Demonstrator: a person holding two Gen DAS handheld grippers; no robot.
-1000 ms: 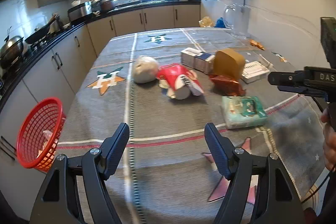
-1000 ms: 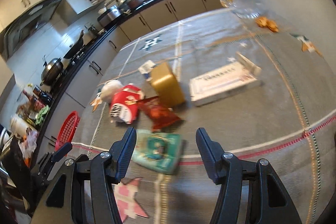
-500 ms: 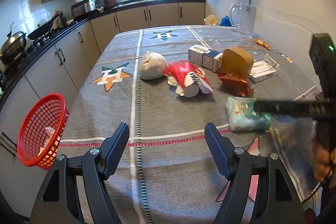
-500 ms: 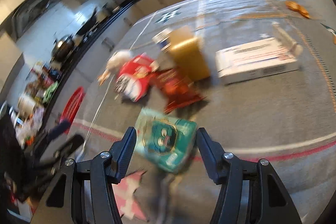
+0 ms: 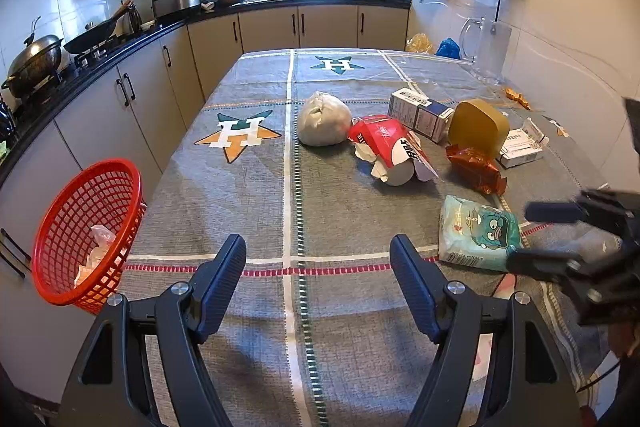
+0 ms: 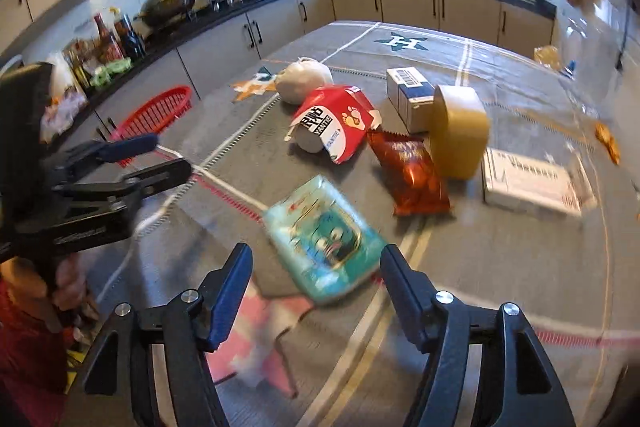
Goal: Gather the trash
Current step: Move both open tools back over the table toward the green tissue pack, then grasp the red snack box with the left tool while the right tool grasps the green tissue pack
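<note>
Trash, left wrist view: teal tissue pack (image 5: 478, 233) lies on the grey tablecloth (image 5: 248, 187), ahead and well to the right of the left gripper (image 5: 318, 267).
Left gripper state: jaws apart, nothing between them, only cloth below.
Right gripper, seen from the left: right gripper (image 5: 520, 235) comes in side-on from the right edge, its fingers just at the pack's near right end; contact cannot be told.
Other trash beyond the left gripper: grey tied bag (image 5: 324, 119), torn red carton (image 5: 390, 151), red foil wrapper (image 5: 474, 169), tan box (image 5: 478, 127), blue-and-white box (image 5: 420, 113), all farther ahead.
Container: red mesh basket (image 5: 86, 227) hangs off the table edge, left of the left gripper; it holds crumpled pale plastic (image 5: 96, 247) low inside, otherwise mostly empty.

Trash, right wrist view: the tissue pack (image 6: 322, 239) sits directly ahead of the right gripper (image 6: 316, 283), its near end level with the fingertips and between their lines.
Long axis: runs diagonally, from far left to near right, so skewed to the jaw line.
Right gripper state: jaws opening, pads not pressing on the pack.
Nearer hand: the right, in my judgement; the left gripper (image 6: 160, 155) stands well off to the left.
Container from this side: the basket (image 6: 154, 111) lies far left, beyond the left gripper; contents not visible here.
Neighbours: the foil wrapper (image 6: 408, 171) lies just beyond the pack, to the right; white flat box (image 6: 532, 183) farther right.
</note>
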